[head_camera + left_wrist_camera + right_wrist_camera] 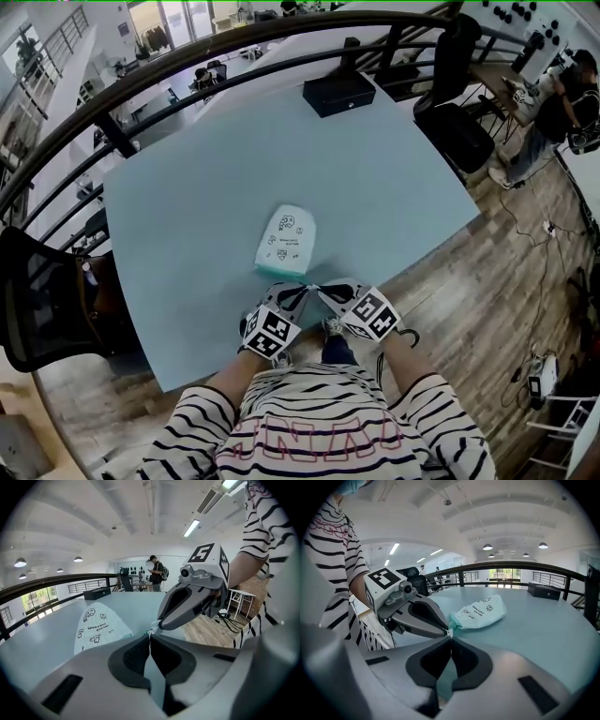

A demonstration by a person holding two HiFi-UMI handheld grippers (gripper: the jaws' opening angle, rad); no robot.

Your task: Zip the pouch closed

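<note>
A white and teal pouch with black doodles lies on the pale blue table, its near end toward me. Both grippers meet at that end. In the left gripper view my left gripper has its jaws together at the teal edge of the pouch, tip to tip with the right gripper. In the right gripper view my right gripper is shut at a small white zipper pull on the pouch, beside the left gripper. In the head view the left gripper and right gripper touch.
A black box sits at the table's far edge, beside a curved black railing. Black chairs stand at the left and far right. A person stands beyond on the wood floor.
</note>
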